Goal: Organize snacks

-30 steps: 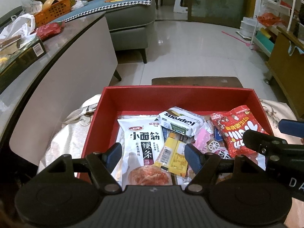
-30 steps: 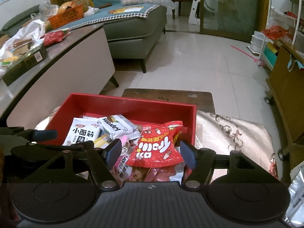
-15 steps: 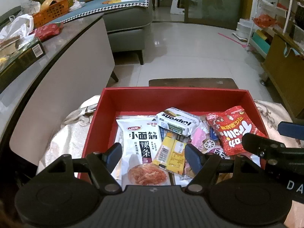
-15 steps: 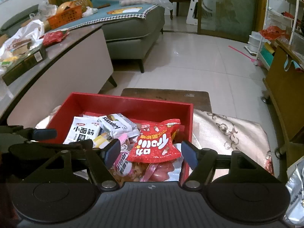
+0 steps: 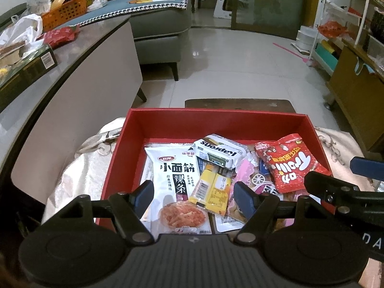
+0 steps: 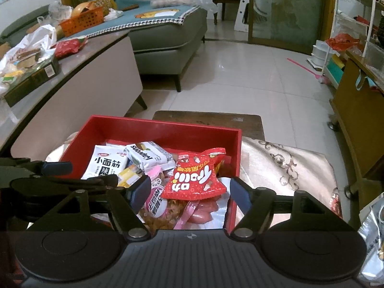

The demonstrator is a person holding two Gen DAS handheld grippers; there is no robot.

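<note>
right gripper (image 6: 189,192): your jaws spread wider, red gummy bag (image 6: 196,175) dropped at red box (image 6: 168,129) right edge
left gripper (image 5: 193,194): open, empty
next: probably another snack

To my left I see a long grey surface (image 6: 79,76) carrying a dark flat box (image 6: 33,79), a white plastic bag (image 6: 31,40) and a red packet (image 6: 68,45). Behind it stands a grey sofa (image 6: 168,36) under a blue blanket (image 6: 144,16), with an orange basket (image 6: 81,20) on it. The tiled floor (image 6: 240,79) is glossy; a pink stick (image 6: 303,68) lies on it. At right I note a wooden cabinet (image 6: 360,120) and a white wire rack (image 5: 336,19).
</note>
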